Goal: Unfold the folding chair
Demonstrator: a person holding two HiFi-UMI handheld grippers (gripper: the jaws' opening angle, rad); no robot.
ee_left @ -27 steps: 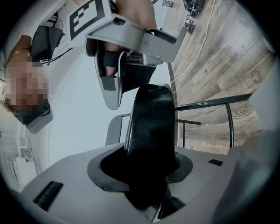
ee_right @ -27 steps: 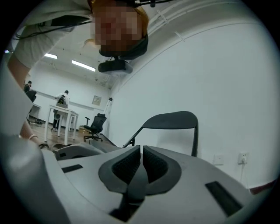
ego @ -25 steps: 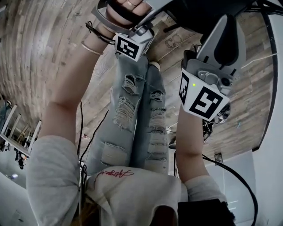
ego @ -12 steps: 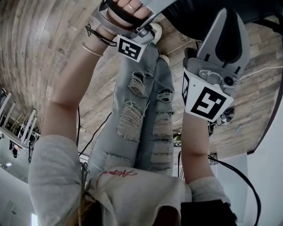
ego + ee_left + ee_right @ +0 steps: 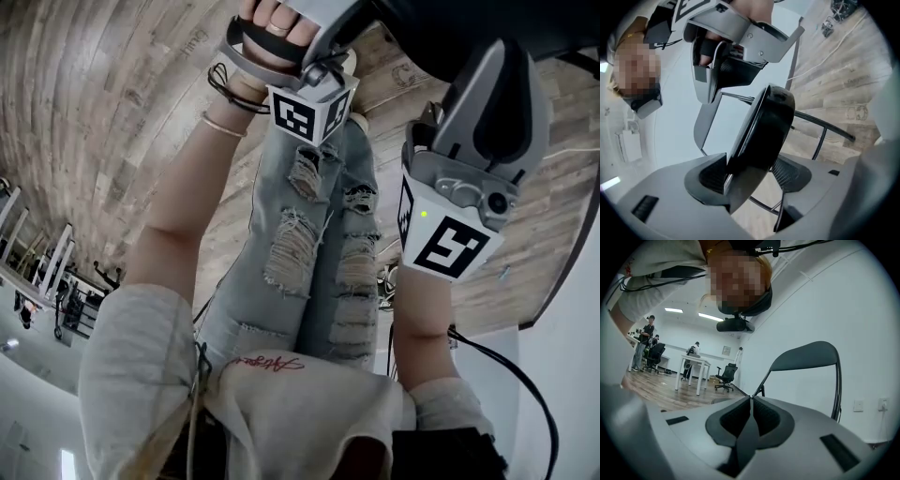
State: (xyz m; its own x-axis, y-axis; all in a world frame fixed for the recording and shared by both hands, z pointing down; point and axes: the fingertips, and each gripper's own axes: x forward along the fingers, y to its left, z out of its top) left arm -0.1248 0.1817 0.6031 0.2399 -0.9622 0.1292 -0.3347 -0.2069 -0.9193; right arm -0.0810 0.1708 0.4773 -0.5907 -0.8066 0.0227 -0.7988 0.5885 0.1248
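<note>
The black folding chair [image 5: 450,28] fills the top of the head view. In the left gripper view its padded seat [image 5: 768,126] stands on edge between the jaws of my left gripper [image 5: 754,176]. The jaws are wide apart: the seat lies against the left pad, and a gap shows at the right pad. Thin black frame tubes [image 5: 825,129] run behind the seat. My right gripper [image 5: 751,401] is shut on nothing, and the chair's backrest [image 5: 806,357] rises beyond it. That right gripper [image 5: 736,37] also hangs above the seat in the left gripper view.
Underfoot is a wood plank floor [image 5: 103,112], with cables [image 5: 511,375] trailing on it. A white wall [image 5: 862,310] stands behind the chair. White desks [image 5: 693,364], office chairs [image 5: 725,376] and people [image 5: 647,333] are far off in the room.
In the head view the left gripper's marker cube has shifted right and a little down. The right gripper has slid down and to the right. The person's legs have moved right.
</note>
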